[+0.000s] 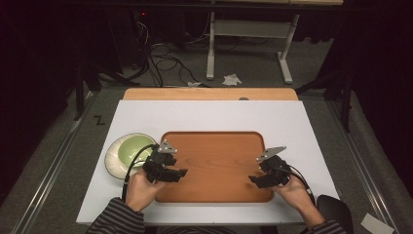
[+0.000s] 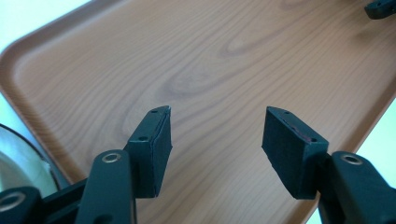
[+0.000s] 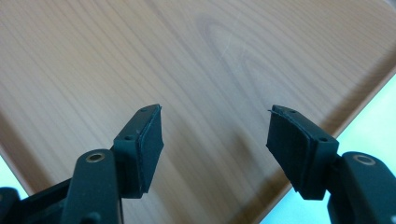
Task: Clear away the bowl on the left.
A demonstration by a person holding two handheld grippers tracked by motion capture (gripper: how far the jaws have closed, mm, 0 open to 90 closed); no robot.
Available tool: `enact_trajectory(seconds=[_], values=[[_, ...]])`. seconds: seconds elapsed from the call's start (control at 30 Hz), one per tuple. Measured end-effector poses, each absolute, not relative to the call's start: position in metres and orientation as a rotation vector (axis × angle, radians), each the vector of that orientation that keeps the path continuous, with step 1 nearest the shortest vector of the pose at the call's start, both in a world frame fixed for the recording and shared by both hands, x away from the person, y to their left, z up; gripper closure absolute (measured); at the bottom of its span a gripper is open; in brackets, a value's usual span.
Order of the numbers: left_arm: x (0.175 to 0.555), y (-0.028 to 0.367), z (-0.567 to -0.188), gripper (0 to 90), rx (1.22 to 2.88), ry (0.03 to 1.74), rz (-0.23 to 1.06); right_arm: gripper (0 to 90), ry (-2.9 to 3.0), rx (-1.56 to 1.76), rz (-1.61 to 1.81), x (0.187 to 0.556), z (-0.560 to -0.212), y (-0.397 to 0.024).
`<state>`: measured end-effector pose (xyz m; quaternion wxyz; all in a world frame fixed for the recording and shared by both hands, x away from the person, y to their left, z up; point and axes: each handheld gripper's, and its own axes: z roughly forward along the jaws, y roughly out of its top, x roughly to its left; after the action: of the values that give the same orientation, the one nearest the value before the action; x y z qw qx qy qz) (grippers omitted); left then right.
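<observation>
Both hand-held grippers, left (image 1: 181,172) and right (image 1: 253,180), hover agape over the wooden tray (image 1: 216,161); green bowl (image 1: 127,153) at its left.

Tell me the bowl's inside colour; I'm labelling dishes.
Pale green inside the bowl, with a white rim; the high view shows it best.

The tray (image 1: 219,161) is warm orange-brown with a swirling wood-grain pattern, and it lies on a plain white tabletop (image 1: 146,117) whose far edge shows a pale wood strip. The bowl (image 1: 134,148) is light green inside with a cream-white outer rim. Both the left claw (image 2: 215,135) and the right claw (image 3: 215,137) are matte black with small brass-coloured rivets, and the person's sleeves (image 1: 117,219) are striped dark grey and black.
</observation>
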<state>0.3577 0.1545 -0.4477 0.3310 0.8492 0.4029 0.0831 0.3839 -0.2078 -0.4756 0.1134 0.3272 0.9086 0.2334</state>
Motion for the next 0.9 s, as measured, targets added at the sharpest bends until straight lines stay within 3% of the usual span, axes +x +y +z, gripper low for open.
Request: enact_trajectory(seconds=[0.9], values=[[0.364,0.184,-0.428,41.0,2.134,1.141,0.286,37.3,2.667,0.959,0.671,0.384,-0.476,-0.207]])
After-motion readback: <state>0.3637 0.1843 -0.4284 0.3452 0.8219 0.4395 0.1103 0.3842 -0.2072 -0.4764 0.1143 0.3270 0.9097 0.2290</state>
